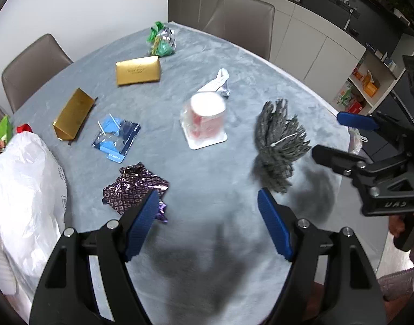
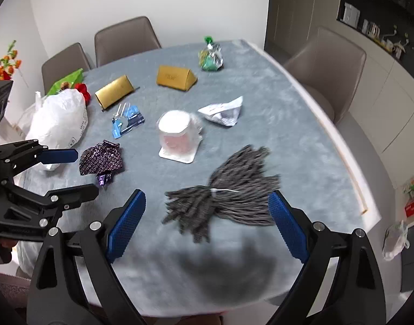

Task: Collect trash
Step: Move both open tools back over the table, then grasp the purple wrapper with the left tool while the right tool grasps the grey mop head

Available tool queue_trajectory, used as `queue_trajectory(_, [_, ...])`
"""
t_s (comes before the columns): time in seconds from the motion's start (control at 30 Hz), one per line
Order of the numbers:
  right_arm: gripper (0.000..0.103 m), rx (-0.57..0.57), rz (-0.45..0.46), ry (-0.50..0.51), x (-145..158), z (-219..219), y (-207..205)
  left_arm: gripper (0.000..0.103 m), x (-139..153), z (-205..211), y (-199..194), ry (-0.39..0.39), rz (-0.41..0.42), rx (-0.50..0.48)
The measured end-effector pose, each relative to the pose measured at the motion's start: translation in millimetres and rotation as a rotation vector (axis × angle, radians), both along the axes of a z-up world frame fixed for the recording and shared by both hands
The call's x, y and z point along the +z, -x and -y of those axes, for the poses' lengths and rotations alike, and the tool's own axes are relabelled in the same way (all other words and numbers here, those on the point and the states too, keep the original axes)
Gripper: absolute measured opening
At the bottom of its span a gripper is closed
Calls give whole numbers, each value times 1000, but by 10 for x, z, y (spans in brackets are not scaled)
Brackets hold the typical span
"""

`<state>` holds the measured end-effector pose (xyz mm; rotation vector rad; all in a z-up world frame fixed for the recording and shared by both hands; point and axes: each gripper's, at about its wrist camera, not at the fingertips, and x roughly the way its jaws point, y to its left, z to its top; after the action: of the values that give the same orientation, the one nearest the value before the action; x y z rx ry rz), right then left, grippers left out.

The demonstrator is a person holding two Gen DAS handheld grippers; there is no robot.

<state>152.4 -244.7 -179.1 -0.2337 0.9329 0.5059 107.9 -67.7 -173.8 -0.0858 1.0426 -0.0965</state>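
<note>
Trash lies on a grey-blue tablecloth point(image 1: 207, 243). A grey bundle of yarn-like strands point(image 2: 223, 197) lies near the front, between and just beyond my open right gripper point(image 2: 207, 224); it also shows in the left wrist view point(image 1: 280, 143). My left gripper point(image 1: 207, 224) is open and empty above the cloth, a purple patterned wrapper point(image 1: 131, 189) by its left finger. Farther off lie a clear cup with pink contents point(image 1: 204, 119), a blue foil pack point(image 1: 116, 138), two gold boxes point(image 1: 73, 113) point(image 1: 138, 70), a white crumpled wrapper point(image 1: 216, 84) and a green foil wrapper point(image 1: 161, 40).
A white plastic bag point(image 1: 23, 184) sits at the table's left edge, with a green packet point(image 2: 65, 80) and red object behind it. Grey chairs point(image 2: 125, 39) surround the table. Cabinets point(image 1: 301, 35) and shelves stand to the right. A small bag point(image 2: 395, 239) lies on the floor.
</note>
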Motion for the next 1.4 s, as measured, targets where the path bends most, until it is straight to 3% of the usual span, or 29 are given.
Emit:
queue_trajectory(0.17, [89,-49,-25,39,-262,-137,-83,75,-235,-74,-125,18,-18,-35])
queue_trajectory(0.47, [88,-110,-59,85,-700,-200,-267,75,-680,-378,-282,19,-66,13])
queue_trajectory(0.7, [63,-101,-84,114,-889,-272,-288,73,-858,-400,-335,-12,-53,-10])
queue_trajectory(0.8, [48,-90,-85,114,-903,-297,-282,60,-856,-457,-322,-2,-45,8])
queue_trajectory(0.87, [39,-84,-87,106,-900,-296,-279,42,-850,-515,-315,0,-45,23])
queue_trajectory(0.97, [27,-83,-93,93,-881,-289,-286,23,-841,-597,-306,-5,-51,43])
queue_trajectory(1.1, [13,-73,-109,69,-836,-289,-295,12,-811,-567,-275,-38,-41,32])
queue_trajectory(1.4, [12,-77,-99,47,-722,-249,-199,5,-655,-234,-248,-8,2,-61])
